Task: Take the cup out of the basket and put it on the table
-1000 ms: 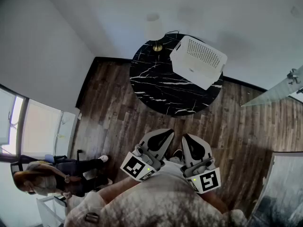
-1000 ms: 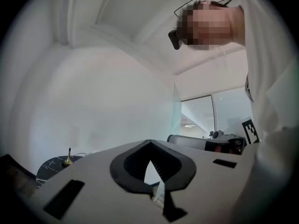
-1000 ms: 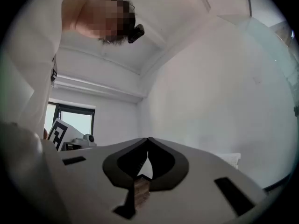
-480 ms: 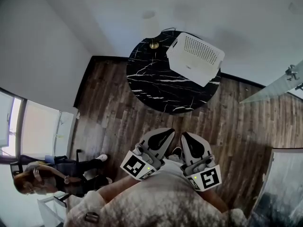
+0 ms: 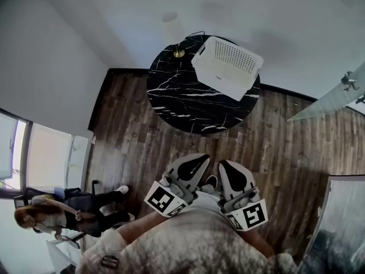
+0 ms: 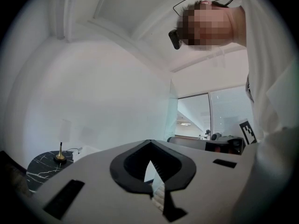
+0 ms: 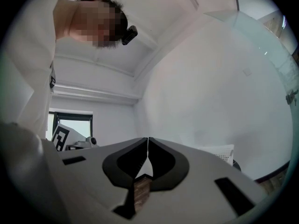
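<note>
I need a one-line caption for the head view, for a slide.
Left claw and right claw, both shut, not yet at the white basket standing on the round black marble table.

Ahead of our left gripper [image 5: 199, 158] and right gripper [image 5: 223, 164], we see a white, hole-dotted basket [image 5: 229, 56] on a black table [image 5: 171, 96] veined white. Beneath both, the floor [image 5: 131, 147] is brown wood grain.

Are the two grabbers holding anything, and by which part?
Nothing. The left gripper and right gripper are both shut and empty, away from the white perforated plastic basket.
</note>
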Motion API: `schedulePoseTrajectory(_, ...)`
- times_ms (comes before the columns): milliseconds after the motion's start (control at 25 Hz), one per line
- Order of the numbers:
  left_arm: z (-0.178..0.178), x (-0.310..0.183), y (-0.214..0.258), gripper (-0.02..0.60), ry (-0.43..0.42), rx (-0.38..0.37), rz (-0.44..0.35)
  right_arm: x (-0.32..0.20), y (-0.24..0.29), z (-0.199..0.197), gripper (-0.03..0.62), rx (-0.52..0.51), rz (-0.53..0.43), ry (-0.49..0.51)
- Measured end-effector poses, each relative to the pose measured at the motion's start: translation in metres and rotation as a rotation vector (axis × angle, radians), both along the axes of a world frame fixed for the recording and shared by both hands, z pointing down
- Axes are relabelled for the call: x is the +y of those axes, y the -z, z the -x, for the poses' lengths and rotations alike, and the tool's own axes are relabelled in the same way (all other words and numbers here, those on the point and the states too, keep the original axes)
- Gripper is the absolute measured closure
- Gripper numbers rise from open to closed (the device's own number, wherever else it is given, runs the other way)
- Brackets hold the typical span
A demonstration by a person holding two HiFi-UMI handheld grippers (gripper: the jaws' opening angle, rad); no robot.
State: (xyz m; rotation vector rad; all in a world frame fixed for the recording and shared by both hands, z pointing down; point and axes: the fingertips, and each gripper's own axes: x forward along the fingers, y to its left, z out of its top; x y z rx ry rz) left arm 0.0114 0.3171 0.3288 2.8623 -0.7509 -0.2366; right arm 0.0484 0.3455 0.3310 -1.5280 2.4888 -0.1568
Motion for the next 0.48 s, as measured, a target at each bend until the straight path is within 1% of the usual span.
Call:
schedulePoseTrajectory(240,-0.031,0.016,-0.003,0.575,-0.029,0.010,0.002,0.014,-0.009,-0.029,0.583,-0.019,0.023,-0.025)
schedulePoseTrajectory(480,-0.042,0.012,-0.004,0.575,-0.033,-0.014,0.008,0.008,-0.009,-0.039,0.583,-0.030,0.026,-0.021)
